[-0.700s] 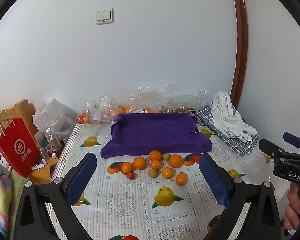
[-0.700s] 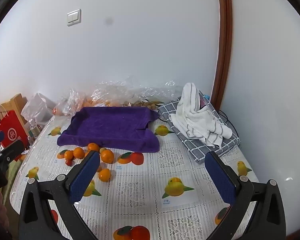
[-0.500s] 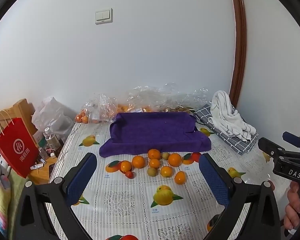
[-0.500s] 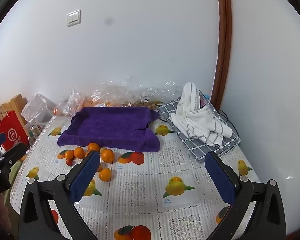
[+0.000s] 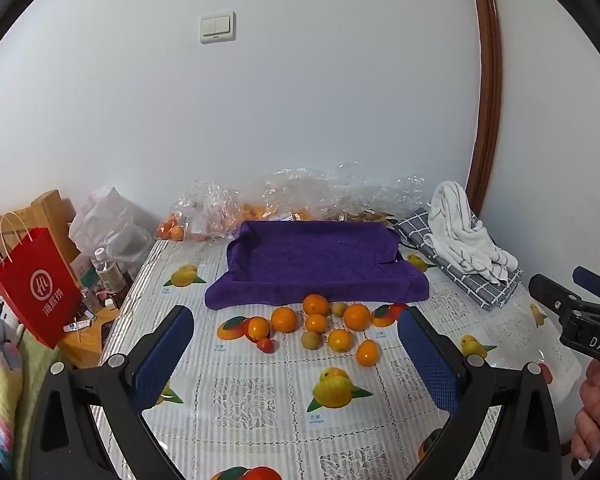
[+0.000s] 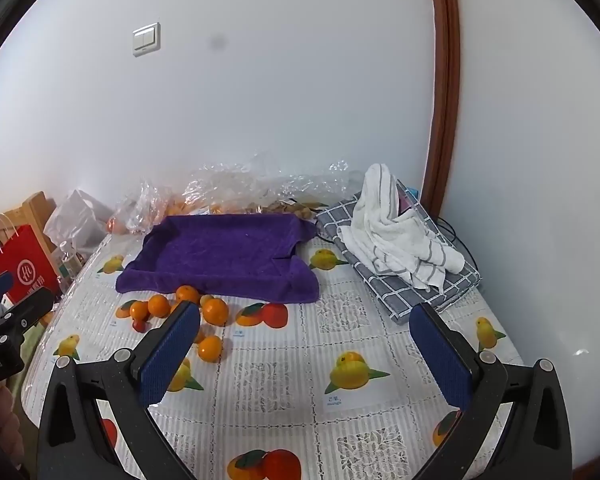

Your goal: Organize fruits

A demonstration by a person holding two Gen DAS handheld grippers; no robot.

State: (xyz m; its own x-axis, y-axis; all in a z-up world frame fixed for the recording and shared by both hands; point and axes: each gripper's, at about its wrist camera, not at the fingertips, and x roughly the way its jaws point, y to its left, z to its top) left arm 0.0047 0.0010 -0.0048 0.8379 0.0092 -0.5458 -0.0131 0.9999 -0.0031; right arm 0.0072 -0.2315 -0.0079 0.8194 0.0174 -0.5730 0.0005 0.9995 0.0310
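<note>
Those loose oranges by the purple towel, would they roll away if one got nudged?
Probably: the oranges are round and lie free on a smooth, glossy tablecloth. The purple towel edge behind might stop some. They look firm enough to grip.

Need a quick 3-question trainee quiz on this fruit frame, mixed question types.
1. True or false: the purple towel tray already holds fruit.
2. The small red fruit lies at which end of the loose fruit cluster in the left wrist view: A left, B right?
3. Fill in: the left gripper and the right gripper are both ____.

Key: 1 false; 2 A; 3 open.
</note>
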